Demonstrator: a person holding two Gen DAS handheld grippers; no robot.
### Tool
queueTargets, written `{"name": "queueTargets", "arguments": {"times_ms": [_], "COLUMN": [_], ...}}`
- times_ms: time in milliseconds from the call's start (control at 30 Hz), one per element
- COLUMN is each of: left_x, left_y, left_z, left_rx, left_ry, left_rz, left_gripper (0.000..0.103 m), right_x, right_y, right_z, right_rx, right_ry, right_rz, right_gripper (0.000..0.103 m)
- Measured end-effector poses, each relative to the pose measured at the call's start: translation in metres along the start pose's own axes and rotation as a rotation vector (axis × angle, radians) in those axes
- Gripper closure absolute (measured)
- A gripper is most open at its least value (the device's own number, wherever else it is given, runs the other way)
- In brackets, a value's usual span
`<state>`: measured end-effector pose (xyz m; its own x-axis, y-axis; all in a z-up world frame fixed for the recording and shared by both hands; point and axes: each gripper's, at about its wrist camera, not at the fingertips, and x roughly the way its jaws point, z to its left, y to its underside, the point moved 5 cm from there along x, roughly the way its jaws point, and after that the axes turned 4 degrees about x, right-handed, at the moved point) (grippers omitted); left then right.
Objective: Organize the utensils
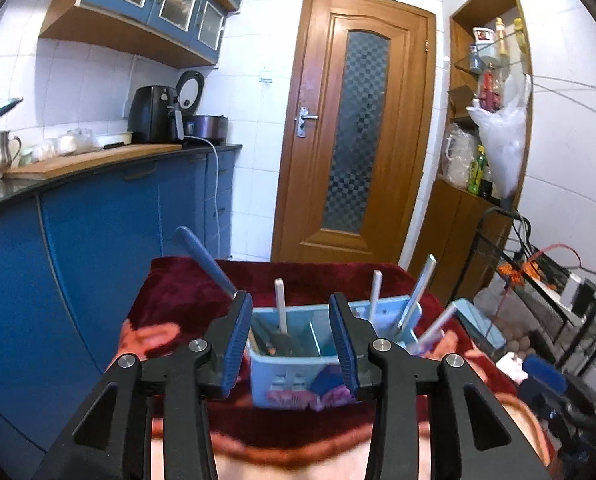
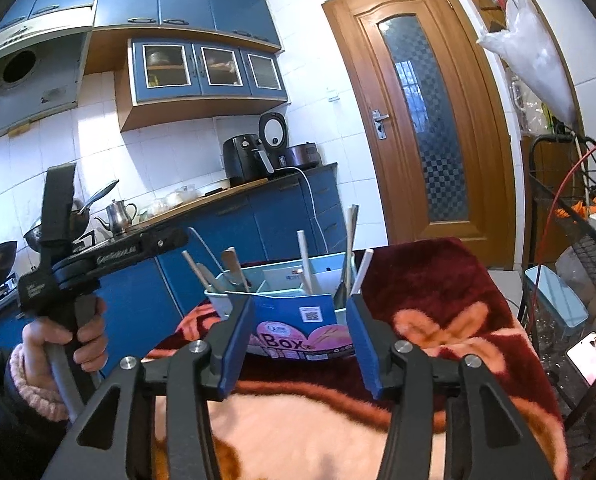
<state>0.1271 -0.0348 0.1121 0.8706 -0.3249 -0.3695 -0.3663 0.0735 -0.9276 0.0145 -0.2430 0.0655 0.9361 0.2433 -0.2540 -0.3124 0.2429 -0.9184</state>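
Observation:
A light blue divided organizer box (image 1: 288, 372) stands on a red and pink blanket (image 1: 186, 296). Several utensils stand in its compartments, white handles (image 1: 281, 304) and a metal handle (image 1: 418, 292) sticking up. A blue-handled utensil (image 1: 204, 260) leans behind the left finger. My left gripper (image 1: 294, 344) is open and empty just before the box. In the right wrist view the box (image 2: 294, 304) shows a pink "Box" label, with handles (image 2: 307, 260) standing in it. My right gripper (image 2: 300, 336) is open and empty in front of it. The left gripper body (image 2: 70, 264) is held at left.
A blue kitchen counter (image 1: 98, 184) with a kettle, air fryer and rice cooker runs along the left. A wooden door (image 1: 354, 128) is behind. A wire rack (image 2: 570, 248), a light blue lid (image 2: 558, 300) and a phone (image 2: 594, 364) are at the right.

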Motion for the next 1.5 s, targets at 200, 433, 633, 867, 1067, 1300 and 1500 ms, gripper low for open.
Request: {"name": "queueTargets", "arguments": {"times_ms": [200,433,633,867,1067,1300,1500], "left_x": [-0.042,-0.087,-0.097,-0.076,-0.059,-0.048,-0.039], "left_y": [0.022,0.057,0.082,0.118,0.137,0.148,0.154], "left_z": [-0.005,-0.009,-0.008,0.006,0.005,-0.005,-0.006], "left_rx": [0.021,0.045,0.041,-0.026,-0.046,-0.005,0.001], "left_ry": [-0.021,-0.064,-0.152,-0.235,-0.253,-0.275,-0.278], "left_rz": [-0.007,-0.031,-0.048,0.001,0.022,0.026,0.047], "left_gripper": [0.051,0.043,0.029,0.028,0.028,0.028,0.028], "right_x": [-0.018,-0.033,-0.036,-0.032,-0.021,-0.016,-0.013], "right_y": [0.006,0.024,0.043,0.066,0.081,0.093,0.095], "right_z": [0.016,0.024,0.024,0.015,-0.005,-0.017,-0.016], "right_rx": [-0.031,-0.083,-0.106,-0.15,-0.125,-0.117,-0.123], "right_ry": [0.011,0.059,0.109,0.165,0.206,0.237,0.228], "right_rz": [-0.01,-0.031,-0.031,-0.048,-0.033,-0.021,-0.02], "right_gripper": [0.031,0.017,0.006,0.001,0.001,0.001,0.001]}}
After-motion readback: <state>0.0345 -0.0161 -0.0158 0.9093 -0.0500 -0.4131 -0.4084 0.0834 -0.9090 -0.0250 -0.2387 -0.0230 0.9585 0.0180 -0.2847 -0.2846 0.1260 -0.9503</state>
